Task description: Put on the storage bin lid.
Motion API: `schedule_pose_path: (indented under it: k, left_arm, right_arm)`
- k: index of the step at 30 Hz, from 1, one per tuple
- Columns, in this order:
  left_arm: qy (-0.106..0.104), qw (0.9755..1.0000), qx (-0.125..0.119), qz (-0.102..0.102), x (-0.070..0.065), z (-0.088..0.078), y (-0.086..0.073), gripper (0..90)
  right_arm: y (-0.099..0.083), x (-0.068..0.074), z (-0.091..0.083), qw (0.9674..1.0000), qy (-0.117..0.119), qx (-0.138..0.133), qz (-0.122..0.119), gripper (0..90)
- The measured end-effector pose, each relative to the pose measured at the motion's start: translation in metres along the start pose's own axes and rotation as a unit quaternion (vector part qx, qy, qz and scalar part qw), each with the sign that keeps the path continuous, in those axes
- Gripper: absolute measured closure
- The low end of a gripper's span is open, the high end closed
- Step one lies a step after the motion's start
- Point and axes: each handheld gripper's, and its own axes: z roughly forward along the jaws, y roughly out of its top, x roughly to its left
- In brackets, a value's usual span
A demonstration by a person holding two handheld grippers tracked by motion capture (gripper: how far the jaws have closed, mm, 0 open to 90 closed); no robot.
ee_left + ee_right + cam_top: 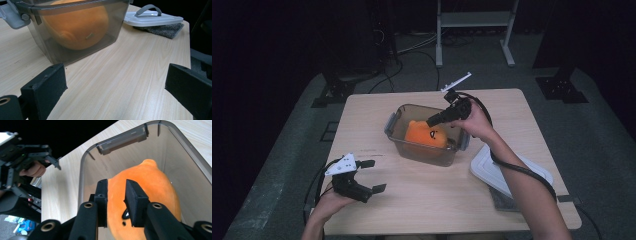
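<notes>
Plush (426, 135), orange and rounded, lies inside the clear bin (398, 120) at mid tabletop (422, 195), its long axis running across the bin. It sits directly under the right tongs (430, 121), which point down into the bin with jaws only narrowly apart, straddling the plush's top without clearly pinching it. Left tongs (373, 176) rest spread wide near the tabletop's front edge, well apart from the bin, so the right hand is far nearer. The lid (507, 172) lies off to the right.

A white lid (507, 170) rests on a grey cloth (502, 199).
</notes>
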Motion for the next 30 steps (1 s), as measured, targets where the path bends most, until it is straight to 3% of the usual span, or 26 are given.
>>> schedule_pose_path:
  k: [4, 19, 30]
  left_arm:
    - [0.001, 1.0, -0.002, -0.001, 0.0, 0.0, 0.0, 2.8]
    - [0.002, 1.0, 0.005, 0.001, 0.0, 0.001, -0.001, 2.9]
    - [0.002, 1.0, 0.006, 0.002, -0.001, 0.001, -0.001, 2.9]
  right_arm:
    - [-0.008, 0.004, -0.012, 0.9998, 0.007, -0.015, -0.004, 69.3]
    - [-0.039, 0.01, -0.05, 0.9988, -0.008, -0.048, -0.008, 56.3]
    - [-0.063, 0.012, -0.07, 0.9978, -0.017, -0.064, -0.003, 52.8]
